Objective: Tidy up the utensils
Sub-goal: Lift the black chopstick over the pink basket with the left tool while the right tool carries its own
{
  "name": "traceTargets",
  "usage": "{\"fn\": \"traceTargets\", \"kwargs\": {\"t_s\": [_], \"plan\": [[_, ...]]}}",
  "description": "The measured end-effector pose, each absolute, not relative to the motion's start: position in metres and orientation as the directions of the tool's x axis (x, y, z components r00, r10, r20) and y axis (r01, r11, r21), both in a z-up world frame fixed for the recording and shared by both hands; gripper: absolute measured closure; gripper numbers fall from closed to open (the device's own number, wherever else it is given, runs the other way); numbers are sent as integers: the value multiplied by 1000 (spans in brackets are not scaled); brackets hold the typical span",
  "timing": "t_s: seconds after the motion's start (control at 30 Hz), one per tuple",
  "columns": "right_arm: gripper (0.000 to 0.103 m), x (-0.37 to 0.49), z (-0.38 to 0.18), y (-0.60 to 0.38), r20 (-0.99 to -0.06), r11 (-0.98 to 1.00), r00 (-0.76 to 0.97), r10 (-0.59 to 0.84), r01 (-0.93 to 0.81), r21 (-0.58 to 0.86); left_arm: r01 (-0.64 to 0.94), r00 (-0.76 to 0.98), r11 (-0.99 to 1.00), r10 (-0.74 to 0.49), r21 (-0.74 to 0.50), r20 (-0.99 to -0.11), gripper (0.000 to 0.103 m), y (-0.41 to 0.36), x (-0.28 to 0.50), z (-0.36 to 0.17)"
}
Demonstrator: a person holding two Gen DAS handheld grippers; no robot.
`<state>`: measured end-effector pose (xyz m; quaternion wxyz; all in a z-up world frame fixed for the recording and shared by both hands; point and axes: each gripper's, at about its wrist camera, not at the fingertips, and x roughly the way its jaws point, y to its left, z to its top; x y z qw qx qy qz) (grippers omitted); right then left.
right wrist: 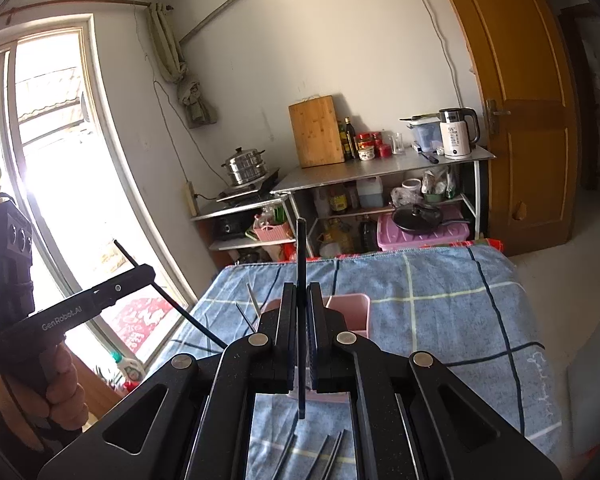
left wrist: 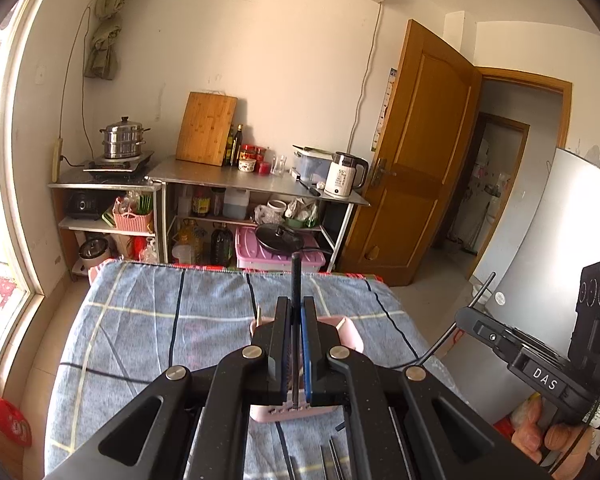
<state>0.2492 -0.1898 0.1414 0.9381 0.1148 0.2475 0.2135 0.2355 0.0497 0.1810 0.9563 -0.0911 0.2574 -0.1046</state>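
Observation:
My left gripper [left wrist: 297, 307] is shut on a black chopstick [left wrist: 296, 276] that pokes up between its pads. Under it stands a pink utensil holder [left wrist: 350, 334] with a pale chopstick [left wrist: 259, 315] in it. The right gripper [left wrist: 462, 318], gripped by a hand, hovers at the right and is shut on another black chopstick [left wrist: 482, 290]. In the right wrist view that gripper [right wrist: 302, 292] clamps its chopstick [right wrist: 301, 248] above the holder [right wrist: 352, 306], where thin sticks [right wrist: 254, 300] lean. The left gripper [right wrist: 148, 271] holds its slanted chopstick [right wrist: 188, 314] at the left. Several chopsticks [right wrist: 328, 448] lie on the cloth below.
The table wears a blue plaid cloth [left wrist: 140, 320]. Behind it stand metal shelves [left wrist: 260, 184] with a cutting board, bottles, a kettle [left wrist: 345, 176] and a steamer pot [left wrist: 122, 140]. A window is at the left, a wooden door [left wrist: 420, 152] and a white board [left wrist: 548, 240] at the right.

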Motion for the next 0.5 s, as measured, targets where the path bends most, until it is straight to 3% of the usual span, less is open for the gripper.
{"fn": "traceTargets", "kwargs": {"t_s": [0.5], "plan": [[98,296,147,-181,-371,857,795,479,-331,396,127,836,956,-246,-263,-491,99,55,289,176]]}}
